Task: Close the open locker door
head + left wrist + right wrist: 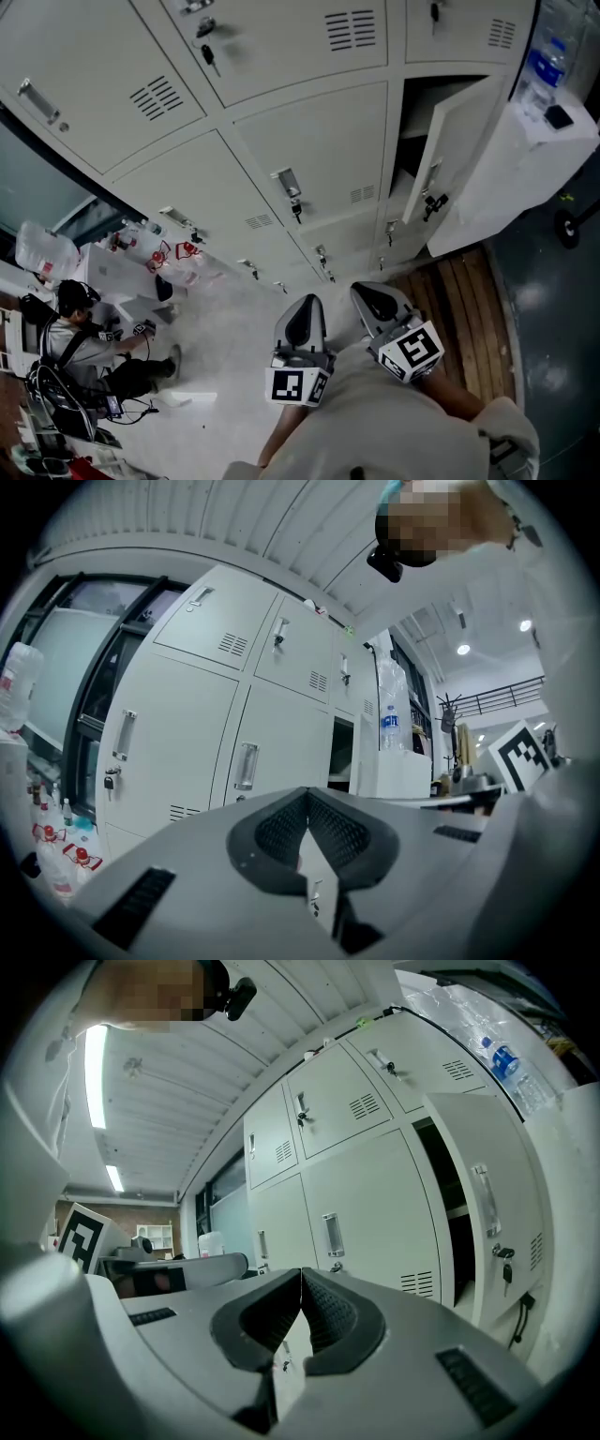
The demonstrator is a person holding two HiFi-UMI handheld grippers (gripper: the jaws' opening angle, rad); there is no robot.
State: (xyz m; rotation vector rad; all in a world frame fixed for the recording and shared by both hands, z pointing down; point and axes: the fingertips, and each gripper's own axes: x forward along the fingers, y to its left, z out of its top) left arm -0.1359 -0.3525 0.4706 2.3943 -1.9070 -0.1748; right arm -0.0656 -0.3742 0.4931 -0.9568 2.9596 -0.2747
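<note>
A bank of pale grey lockers fills the head view. One locker door at the right stands swung open, keys hanging from its lock, its dark compartment showing behind it. In the right gripper view the open door is at the right; in the left gripper view the dark opening lies right of centre. My left gripper and right gripper are held close to my body, well short of the lockers, both shut and empty, pads meeting at the tips.
A white cabinet with a water bottle stands right of the open door. Wooden slats cover the floor at right. A person sits on the floor at left among bags and bottles.
</note>
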